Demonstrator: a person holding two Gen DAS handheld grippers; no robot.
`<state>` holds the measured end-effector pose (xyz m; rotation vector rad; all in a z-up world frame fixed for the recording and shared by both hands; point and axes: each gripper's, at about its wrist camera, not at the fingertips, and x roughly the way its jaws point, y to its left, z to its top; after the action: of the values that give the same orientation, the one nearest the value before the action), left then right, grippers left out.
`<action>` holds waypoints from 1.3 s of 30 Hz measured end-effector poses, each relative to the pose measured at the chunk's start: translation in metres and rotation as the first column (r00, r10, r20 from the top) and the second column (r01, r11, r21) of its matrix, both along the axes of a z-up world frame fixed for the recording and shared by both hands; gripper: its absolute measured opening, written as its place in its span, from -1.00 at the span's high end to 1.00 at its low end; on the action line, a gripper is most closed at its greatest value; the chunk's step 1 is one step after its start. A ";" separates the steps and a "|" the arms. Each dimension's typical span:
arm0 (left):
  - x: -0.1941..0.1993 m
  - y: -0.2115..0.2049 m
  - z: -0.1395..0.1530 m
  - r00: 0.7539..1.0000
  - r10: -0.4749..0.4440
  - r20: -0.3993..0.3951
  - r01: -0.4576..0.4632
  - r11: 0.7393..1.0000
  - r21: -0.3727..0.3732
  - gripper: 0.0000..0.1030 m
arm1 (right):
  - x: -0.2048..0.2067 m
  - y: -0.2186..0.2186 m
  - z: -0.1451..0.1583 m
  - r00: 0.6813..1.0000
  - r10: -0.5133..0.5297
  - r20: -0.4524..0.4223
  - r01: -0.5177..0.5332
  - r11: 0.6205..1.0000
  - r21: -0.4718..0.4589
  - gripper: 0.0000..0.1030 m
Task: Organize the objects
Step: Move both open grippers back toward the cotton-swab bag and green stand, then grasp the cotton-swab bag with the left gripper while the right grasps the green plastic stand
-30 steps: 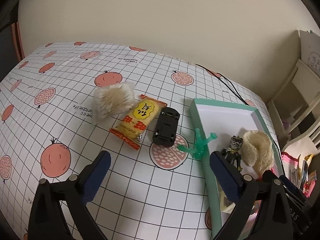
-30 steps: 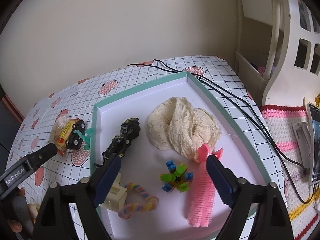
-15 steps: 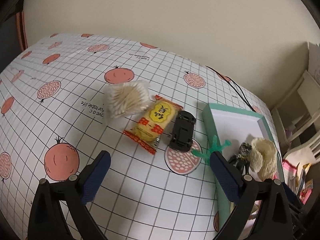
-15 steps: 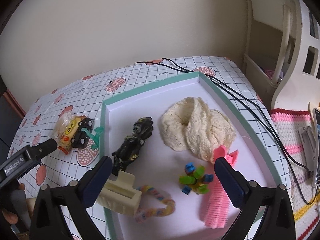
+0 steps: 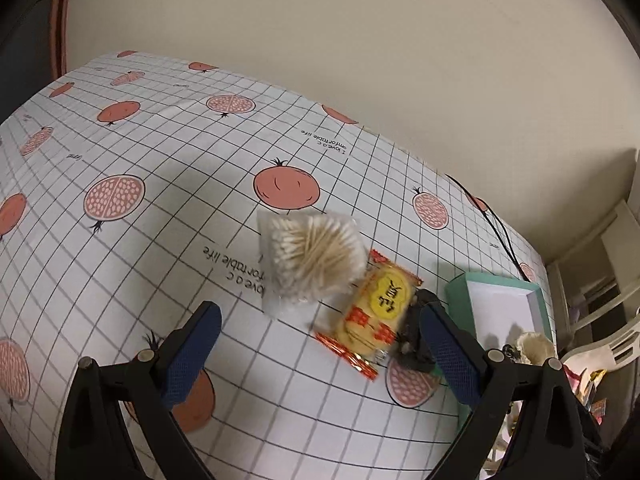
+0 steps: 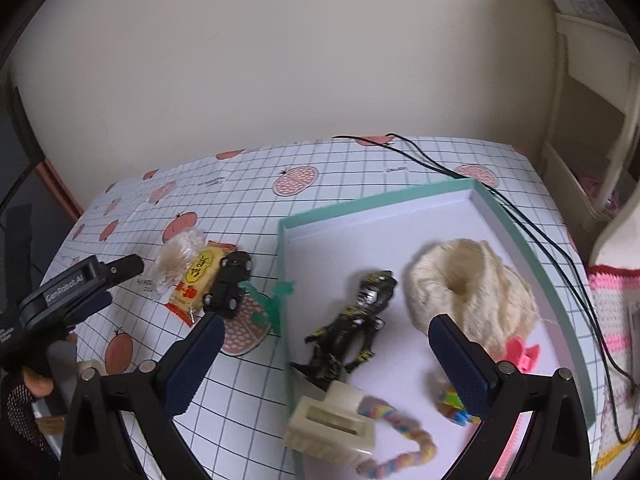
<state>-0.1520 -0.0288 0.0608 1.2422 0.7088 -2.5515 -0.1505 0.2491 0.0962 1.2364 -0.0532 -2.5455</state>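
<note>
My left gripper (image 5: 320, 356) is open and low over the tablecloth. A clear bag of cotton swabs (image 5: 312, 260) and a yellow snack packet (image 5: 372, 312) lie just beyond its fingers. The black toy car (image 5: 416, 344) is partly hidden behind the right finger. My right gripper (image 6: 328, 364) is open above the left rim of the teal tray (image 6: 400, 200). In the tray are a black figure (image 6: 352, 328), a cream scrunchie (image 6: 468, 284), a cream hair claw (image 6: 332, 428), a pastel bracelet (image 6: 400, 440) and a pink clip (image 6: 520, 354). A green clip (image 6: 276, 296) lies against the tray's outer left wall.
A black cable (image 6: 520, 216) runs along the tray's far and right sides. White shelving (image 6: 592, 128) stands to the right of the table. A hand (image 6: 36, 380) holds the left gripper at the table's near left. The wall closes off the back.
The left gripper has swung left and closer, so the swab bag and snack now lie ahead and the tray at its right edge. The right gripper has shifted left toward the tray's rim.
</note>
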 end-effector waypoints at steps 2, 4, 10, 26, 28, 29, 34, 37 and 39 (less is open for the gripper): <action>-0.003 -0.007 -0.002 1.000 -0.001 0.010 0.001 1.000 0.009 -0.93 | -0.005 -0.003 -0.001 1.000 0.002 0.009 -0.002 1.000 -0.002 -1.00; -0.009 -0.012 -0.006 1.000 0.000 0.019 -0.001 1.000 0.031 -0.93 | -0.010 -0.006 -0.002 1.000 0.003 0.019 -0.003 1.000 -0.010 -1.00; -0.024 -0.024 -0.017 0.998 0.000 0.055 -0.003 0.998 0.055 -0.93 | -0.022 -0.018 -0.002 0.999 0.018 0.035 -0.017 1.000 -0.012 -0.88; -0.067 -0.020 -0.031 0.993 -0.048 0.104 0.042 0.998 0.055 -0.93 | -0.044 -0.051 -0.028 0.993 0.054 0.105 -0.057 0.998 0.022 -0.64; -0.070 -0.019 -0.032 0.993 -0.055 0.108 0.049 0.997 0.058 -0.93 | -0.045 -0.055 -0.031 0.992 0.059 0.109 -0.063 0.997 0.033 -0.60; -0.072 -0.019 -0.033 0.992 -0.058 0.109 0.051 0.997 0.062 -0.93 | -0.046 -0.057 -0.032 0.992 0.061 0.110 -0.066 0.997 0.039 -0.59; -0.078 -0.019 -0.036 0.992 -0.058 0.115 0.050 0.997 0.066 -0.92 | -0.047 -0.064 -0.036 0.990 0.072 0.118 -0.080 0.995 0.058 -0.41; -0.080 -0.018 -0.038 0.992 -0.060 0.112 0.053 0.996 0.066 -0.92 | -0.048 -0.067 -0.037 0.990 0.079 0.121 -0.088 0.993 0.072 -0.28; -0.081 -0.017 -0.039 0.991 -0.063 0.115 0.056 0.997 0.060 -0.92 | -0.048 -0.067 -0.036 0.990 0.077 0.121 -0.087 0.993 0.079 -0.08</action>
<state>-0.2330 -0.0461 0.0219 1.4387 0.7344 -2.4960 -0.1986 0.1821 0.0600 1.3899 0.0776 -2.4250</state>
